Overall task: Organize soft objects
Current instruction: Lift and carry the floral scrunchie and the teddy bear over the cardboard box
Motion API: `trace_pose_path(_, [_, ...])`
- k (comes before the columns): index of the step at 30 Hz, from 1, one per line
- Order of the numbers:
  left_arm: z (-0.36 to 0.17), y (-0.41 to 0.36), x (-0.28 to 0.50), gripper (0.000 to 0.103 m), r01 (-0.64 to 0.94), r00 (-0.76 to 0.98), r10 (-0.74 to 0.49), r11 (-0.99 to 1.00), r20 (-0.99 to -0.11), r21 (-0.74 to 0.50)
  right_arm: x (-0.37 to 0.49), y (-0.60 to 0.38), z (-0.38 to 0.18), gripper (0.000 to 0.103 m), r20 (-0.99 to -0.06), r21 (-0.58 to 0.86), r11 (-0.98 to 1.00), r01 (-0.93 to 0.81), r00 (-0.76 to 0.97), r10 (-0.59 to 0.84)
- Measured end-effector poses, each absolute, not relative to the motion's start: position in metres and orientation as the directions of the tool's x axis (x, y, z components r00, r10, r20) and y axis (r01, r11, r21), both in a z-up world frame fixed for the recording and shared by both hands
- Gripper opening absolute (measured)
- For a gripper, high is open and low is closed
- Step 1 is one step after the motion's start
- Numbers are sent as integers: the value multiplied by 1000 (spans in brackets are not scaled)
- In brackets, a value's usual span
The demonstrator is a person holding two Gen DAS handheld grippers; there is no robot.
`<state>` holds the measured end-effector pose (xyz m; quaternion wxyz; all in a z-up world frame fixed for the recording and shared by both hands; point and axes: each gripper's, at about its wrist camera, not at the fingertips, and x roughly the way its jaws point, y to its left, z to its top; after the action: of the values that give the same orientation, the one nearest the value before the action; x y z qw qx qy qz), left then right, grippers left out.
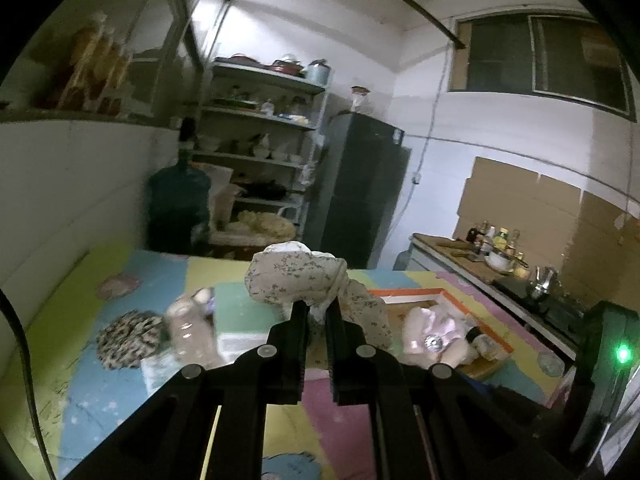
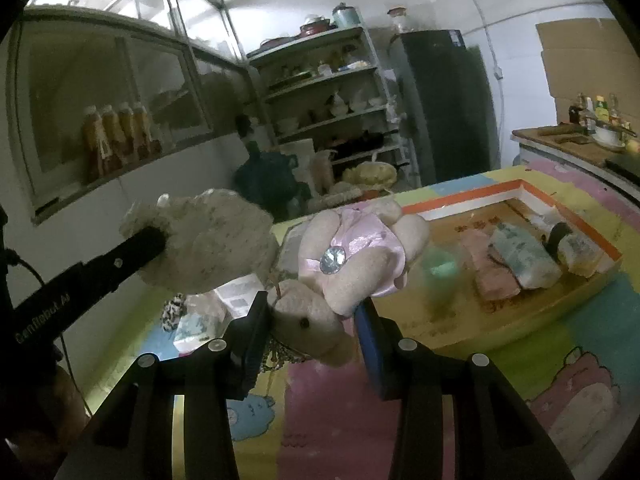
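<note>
**A:** Why is the left gripper (image 1: 316, 312) pinched so narrow?

**B:** It has only a thin fold of the flowered cloth bundle (image 1: 296, 276) to bite on, so the jaws sit almost together, and the bundle hangs clear of the mat (image 1: 120, 380).

**A:** And the right gripper (image 2: 312, 320)?

**B:** Clamped partway on the head of the stuffed bear (image 2: 352, 256) (the one in the pink dress). The head is thick, hence the wider gap. The bear is held above the mat, just short of the tray (image 2: 516, 190).

**A:** So both are going in there?

**B:** Likely. Folded cloths (image 2: 516, 264) already lie inside the tray, so I'd judge it the collecting spot. A leopard-print cloth (image 1: 128, 338) lies on the mat.
</note>
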<state>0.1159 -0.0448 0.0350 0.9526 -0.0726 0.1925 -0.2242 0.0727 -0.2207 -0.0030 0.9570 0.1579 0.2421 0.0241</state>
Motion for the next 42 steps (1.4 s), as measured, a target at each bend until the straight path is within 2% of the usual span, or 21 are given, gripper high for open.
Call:
trace_pose_path(26, [39,-153,132,9,494,766,-526,849,-369,-186,61,-312,-1,43,-428,347,926,147,904,17])
trace_pose_path(42, [29,-215,167,9,511,719,-540,838,-437,-192,85,-379,17,43,-445,226,960,164,894,-48])
